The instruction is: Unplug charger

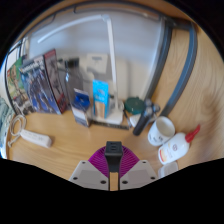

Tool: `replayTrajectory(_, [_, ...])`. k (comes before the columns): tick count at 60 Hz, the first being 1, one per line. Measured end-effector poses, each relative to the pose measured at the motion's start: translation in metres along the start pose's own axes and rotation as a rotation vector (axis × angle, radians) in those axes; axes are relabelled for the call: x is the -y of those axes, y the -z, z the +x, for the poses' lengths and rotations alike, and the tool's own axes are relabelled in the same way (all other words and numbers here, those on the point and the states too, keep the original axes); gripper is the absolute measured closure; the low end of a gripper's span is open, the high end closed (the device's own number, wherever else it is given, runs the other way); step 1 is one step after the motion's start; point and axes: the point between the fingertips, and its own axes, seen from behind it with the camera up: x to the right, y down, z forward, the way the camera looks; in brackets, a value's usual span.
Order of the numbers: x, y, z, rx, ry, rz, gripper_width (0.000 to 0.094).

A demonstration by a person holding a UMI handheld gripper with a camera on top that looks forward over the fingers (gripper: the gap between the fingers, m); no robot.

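My gripper [114, 160] is low over a wooden desk [85, 140], its two magenta pads [98, 158] drawn together. A small black charger [114, 150] sits pinched between the fingertips, its black body poking up above the pads. No cable from it is visible. A white power strip [33, 138] lies on the desk well off to the left and beyond the fingers, apart from the charger, with a pale cord [13, 124] curling by it.
Books and magazines [35, 85] stand along the back left. A blue box [101, 95], a dark-lidded jar [134, 105] and a black pen [143, 120] sit beyond the fingers. A white cup [160, 130] and a red-capped white bottle [175, 147] lie to the right.
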Motion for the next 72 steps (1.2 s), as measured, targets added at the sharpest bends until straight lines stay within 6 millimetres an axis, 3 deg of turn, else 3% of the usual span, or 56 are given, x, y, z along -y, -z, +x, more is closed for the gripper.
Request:
replayTrajectory(6, [-0.042,-0.034,0.006,0.036,-0.016,-0.132,0.0838])
replayTrajectory(7, [-0.056,-0.027,0.013,0.048,-0.019,-0.153,0.0839])
replayTrajectory(15, [-0.089,-0.039,0.028,0.056,-0.021,-0.253,0.0837])
replayTrajectory(23, [-0.116,-0.04,0.028,0.095,0.013,-0.359,0.0809])
replayTrajectory(34, [-0.107,-0.047,0.032,0.064,-0.006,-0.329,0.0694])
replayTrajectory(42, [-0.093,-0.052,0.039,0.028,0.021,-0.255,0.052])
replayTrajectory(46, [-0.085,-0.048,0.039,0.013,0.013,-0.222,0.0344])
replayTrajectory(51, [-0.063,-0.03,0.034,0.011,-0.03,-0.149,0.0182])
replayTrajectory(52, [-0.057,-0.024,0.033,0.011,-0.044,-0.129,0.0084])
replayTrajectory(53, [-0.051,-0.017,0.031,0.011,-0.057,-0.11,0.0125])
replayTrajectory(57, [-0.026,0.013,0.019,0.02,-0.09,-0.025,0.0103])
replayTrajectory(64, [0.02,0.084,-0.016,0.048,-0.116,0.168,0.0101])
replayTrajectory(72, [0.038,0.163,-0.074,0.091,-0.08,0.34,0.0082])
